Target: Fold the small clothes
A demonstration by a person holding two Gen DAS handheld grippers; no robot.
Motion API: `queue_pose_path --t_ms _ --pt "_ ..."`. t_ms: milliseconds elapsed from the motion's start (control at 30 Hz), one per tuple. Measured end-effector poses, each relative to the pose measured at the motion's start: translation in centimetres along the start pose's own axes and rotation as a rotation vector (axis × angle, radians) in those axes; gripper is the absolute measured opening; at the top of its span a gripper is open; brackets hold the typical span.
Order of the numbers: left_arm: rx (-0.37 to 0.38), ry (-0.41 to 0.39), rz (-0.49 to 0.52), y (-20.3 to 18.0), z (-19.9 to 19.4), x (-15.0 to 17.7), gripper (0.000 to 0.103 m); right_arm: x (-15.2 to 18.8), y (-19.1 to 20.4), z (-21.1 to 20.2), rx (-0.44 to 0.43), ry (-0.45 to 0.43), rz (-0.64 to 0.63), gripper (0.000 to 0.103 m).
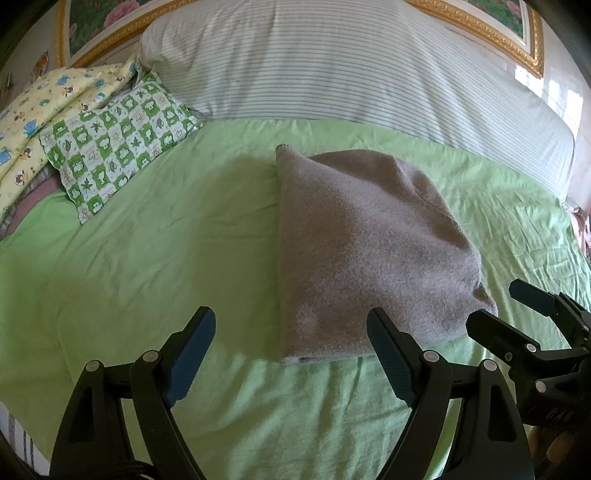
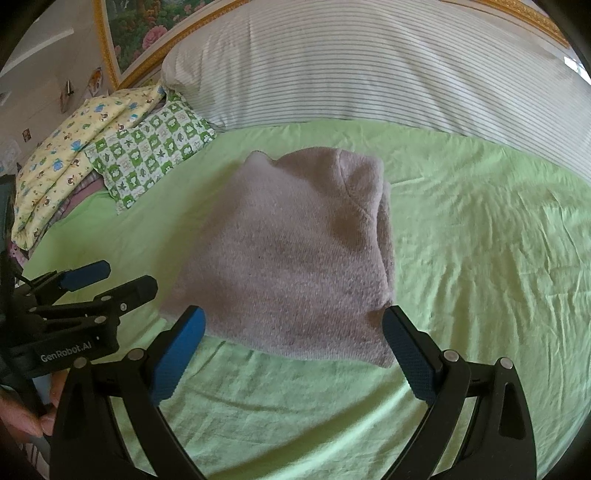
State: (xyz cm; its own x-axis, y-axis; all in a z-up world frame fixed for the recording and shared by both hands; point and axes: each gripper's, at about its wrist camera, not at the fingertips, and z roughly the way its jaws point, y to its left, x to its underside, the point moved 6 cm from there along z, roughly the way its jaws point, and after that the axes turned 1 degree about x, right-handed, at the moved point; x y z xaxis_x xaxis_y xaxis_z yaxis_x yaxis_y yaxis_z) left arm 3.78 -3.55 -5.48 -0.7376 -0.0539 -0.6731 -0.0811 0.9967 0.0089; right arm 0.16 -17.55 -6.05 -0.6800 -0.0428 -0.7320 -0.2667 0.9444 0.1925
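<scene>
Grey garment [image 1: 373, 243]: its right-side layered fold [image 2: 386, 236] shows only rightward.

A wrinkled light green sheet [image 1: 155, 258] covers the bed. Along the far edge of the bed lies a long white pillow with thin grey stripes [image 1: 332, 66]. At the far left corner rests a small pillow in a green and white check with leaves and animals [image 1: 118, 144], touching the striped one. Just beyond it, at the left edge, sits a pale yellow cloth printed with cartoon animals [image 1: 44, 114]. Behind the bed, a gold picture frame [image 1: 498, 33] surrounds a flower painting [image 2: 147, 33].
</scene>
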Motion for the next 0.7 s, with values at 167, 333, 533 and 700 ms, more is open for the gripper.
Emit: queue_pose_path --t_ms 167,333,533,700 --pt "0.000 -0.001 0.000 0.0 0.1 0.0 0.085 -0.2 0.1 -0.1 -0.001 -0.004 -0.003 0.097" --pt "0.003 -0.002 0.001 0.0 0.1 -0.1 0.085 -0.5 0.3 -0.3 -0.006 -0.007 -0.005 0.097" --pt "0.004 0.000 -0.001 0.0 0.1 -0.2 0.085 -0.9 0.2 -0.3 -0.009 -0.012 -0.006 0.097" --pt "0.004 0.003 0.002 0.0 0.2 -0.3 0.085 -1.1 0.1 -0.2 -0.013 -0.012 -0.006 0.097"
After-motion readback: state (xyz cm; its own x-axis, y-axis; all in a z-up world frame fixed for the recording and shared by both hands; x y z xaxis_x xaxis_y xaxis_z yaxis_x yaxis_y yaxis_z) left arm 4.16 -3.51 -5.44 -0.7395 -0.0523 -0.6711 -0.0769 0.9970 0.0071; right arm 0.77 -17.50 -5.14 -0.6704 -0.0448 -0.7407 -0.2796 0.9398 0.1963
